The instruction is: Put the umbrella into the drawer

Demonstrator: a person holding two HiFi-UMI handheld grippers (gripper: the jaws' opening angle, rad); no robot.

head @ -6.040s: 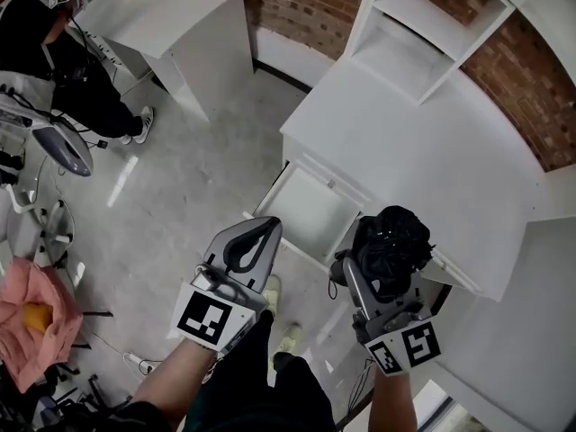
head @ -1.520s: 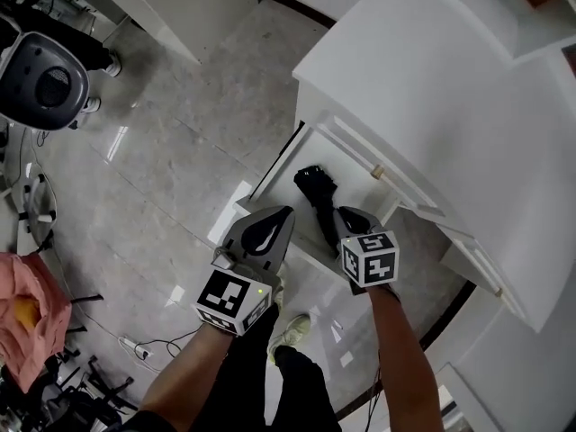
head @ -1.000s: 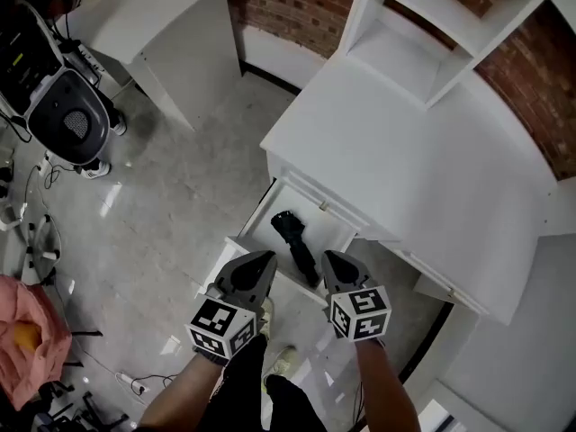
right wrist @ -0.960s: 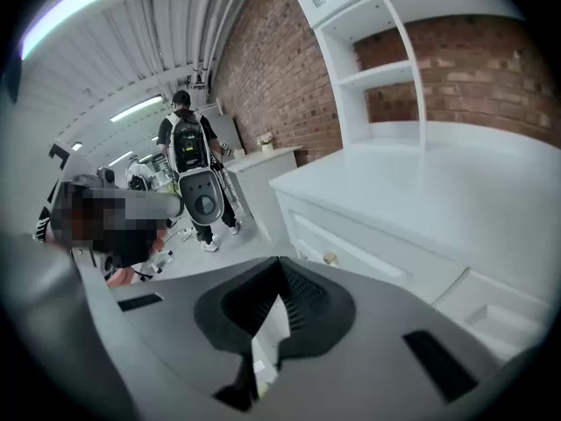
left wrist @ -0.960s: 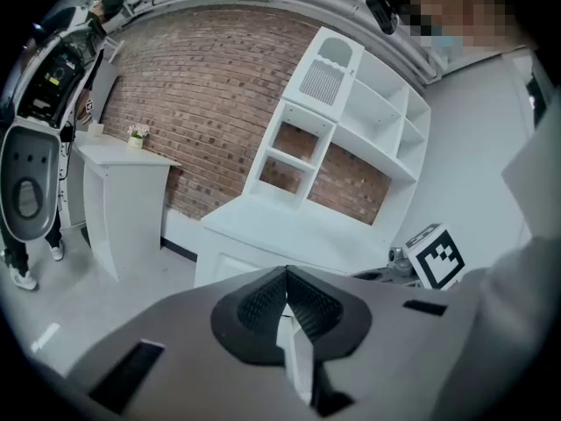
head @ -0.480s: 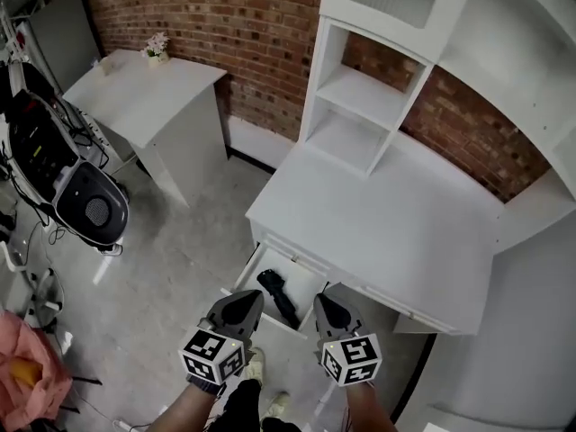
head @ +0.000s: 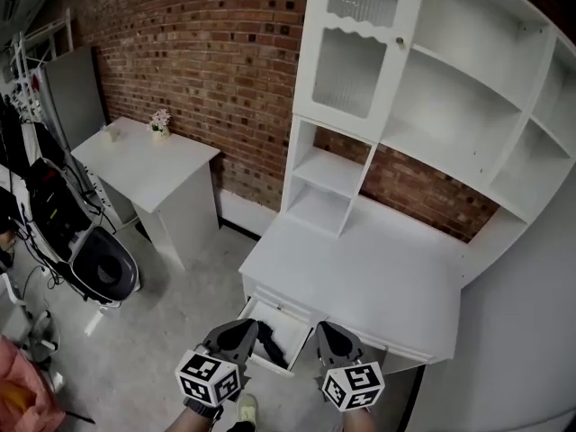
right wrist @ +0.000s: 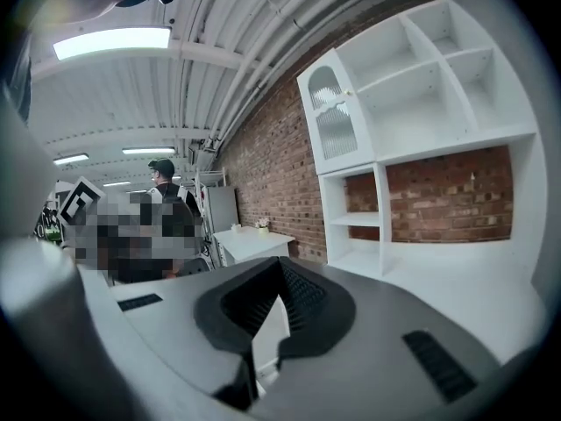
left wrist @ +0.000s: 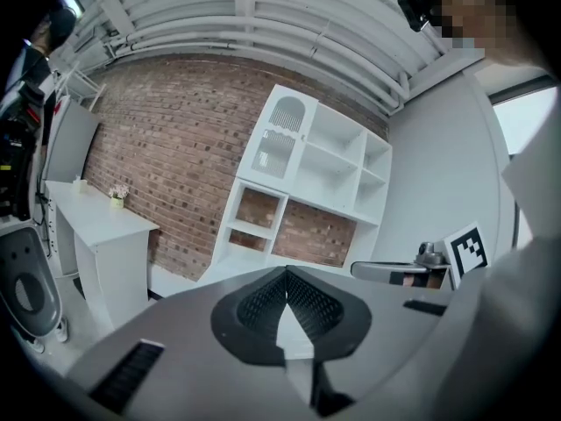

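The left gripper [head: 249,326] is at 7 o'clock from the open drawer [head: 290,324], with its jaws pressed together and nothing between them. The black folded umbrella [head: 267,342] lies inside the drawer, which projects from the 7 o'clock edge of the white worktop [head: 360,277]. The right gripper [head: 322,328] is at 4 o'clock from the drawer, its jaws likewise pressed together and empty, clear of the umbrella.

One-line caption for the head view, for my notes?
Left gripper and right gripper, shut and empty, in front of open drawer holding the umbrella.
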